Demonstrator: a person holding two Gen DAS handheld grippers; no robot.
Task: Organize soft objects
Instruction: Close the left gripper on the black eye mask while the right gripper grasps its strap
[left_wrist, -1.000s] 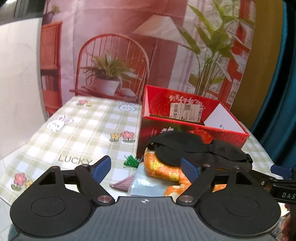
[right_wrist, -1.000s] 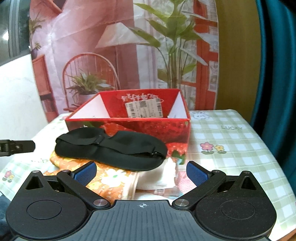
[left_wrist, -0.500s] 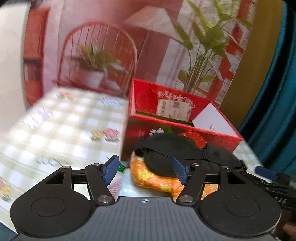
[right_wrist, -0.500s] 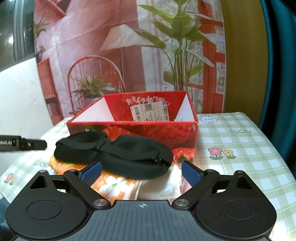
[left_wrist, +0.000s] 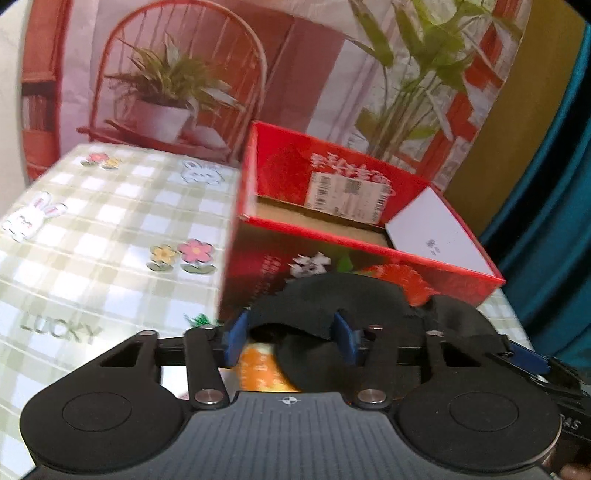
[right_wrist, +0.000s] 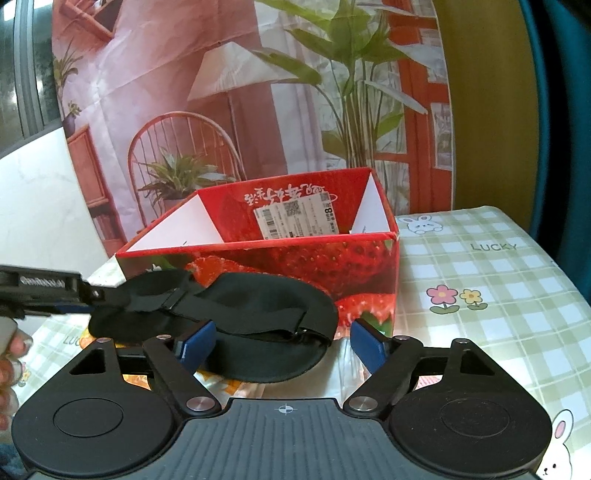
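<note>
You have both sets of fingers closing around opposite ends of the black sleep mask (right_wrist: 236, 314), left gripper (left_wrist: 290, 341) and right gripper (right_wrist: 282, 345) not yet pinching, since it drapes limply over the orange cloth (left_wrist: 258, 369) before the red box (right_wrist: 295, 254).

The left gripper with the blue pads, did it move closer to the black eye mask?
Yes. The left gripper came forward toward the red strawberry box, and its closing jaws now straddle the black fabric eye mask.
</note>
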